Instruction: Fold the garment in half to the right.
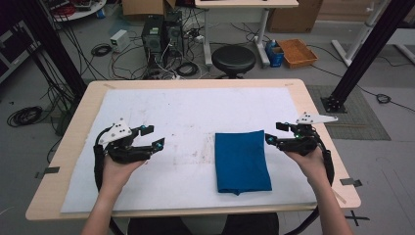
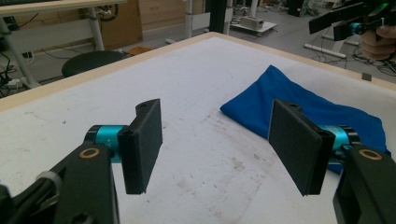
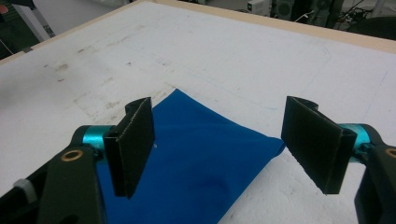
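A folded blue cloth [image 1: 242,160] lies flat on the white mat, right of the middle; it also lies ahead in the left gripper view [image 2: 299,109] and under the jaws in the right gripper view [image 3: 196,154]. My left gripper [image 1: 152,137] hovers over the mat's left part, well apart from the cloth, jaws wide open and empty [image 2: 215,144]. My right gripper [image 1: 274,133] is at the cloth's upper right corner, open with nothing between its jaws [image 3: 219,140].
The white mat [image 1: 161,105] covers a wooden table [image 1: 73,127]. Beyond the far edge stand a black stool [image 1: 233,58], computer towers [image 1: 161,34] with cables and an orange bin [image 1: 296,52]. A black frame post [image 1: 362,54] stands at right.
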`<state>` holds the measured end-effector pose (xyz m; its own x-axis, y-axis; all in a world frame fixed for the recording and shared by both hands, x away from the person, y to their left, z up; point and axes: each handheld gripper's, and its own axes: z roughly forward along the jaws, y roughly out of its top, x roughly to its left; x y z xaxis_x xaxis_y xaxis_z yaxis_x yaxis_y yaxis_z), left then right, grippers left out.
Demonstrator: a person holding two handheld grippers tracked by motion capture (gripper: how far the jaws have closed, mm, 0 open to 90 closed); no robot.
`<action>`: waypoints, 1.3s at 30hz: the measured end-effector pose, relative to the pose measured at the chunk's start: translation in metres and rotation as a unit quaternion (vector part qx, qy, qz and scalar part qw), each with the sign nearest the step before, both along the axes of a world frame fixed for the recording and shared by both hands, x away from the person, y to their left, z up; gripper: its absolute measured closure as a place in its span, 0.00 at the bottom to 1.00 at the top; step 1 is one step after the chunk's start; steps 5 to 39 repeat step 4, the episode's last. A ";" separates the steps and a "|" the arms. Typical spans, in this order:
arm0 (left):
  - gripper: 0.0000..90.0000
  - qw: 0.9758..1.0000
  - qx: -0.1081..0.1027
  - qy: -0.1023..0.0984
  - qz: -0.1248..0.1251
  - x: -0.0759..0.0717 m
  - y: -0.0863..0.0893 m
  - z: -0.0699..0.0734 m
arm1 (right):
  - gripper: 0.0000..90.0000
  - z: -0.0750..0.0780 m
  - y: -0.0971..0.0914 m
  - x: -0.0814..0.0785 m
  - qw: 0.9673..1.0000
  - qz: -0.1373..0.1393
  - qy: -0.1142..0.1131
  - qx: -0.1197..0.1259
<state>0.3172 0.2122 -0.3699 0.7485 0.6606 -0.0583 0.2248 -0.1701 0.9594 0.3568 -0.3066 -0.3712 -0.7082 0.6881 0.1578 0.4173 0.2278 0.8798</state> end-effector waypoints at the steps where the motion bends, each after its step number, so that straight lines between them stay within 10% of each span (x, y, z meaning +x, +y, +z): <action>1: 0.39 1.000 0.000 0.001 -0.001 0.000 0.000 0.000 | 0.29 0.000 0.000 0.000 1.000 -0.001 -0.001 0.000; 39: 0.39 1.000 -0.001 0.004 0.000 0.001 -0.001 -0.001 | 0.28 -0.001 -0.001 0.001 1.000 -0.003 0.000 0.000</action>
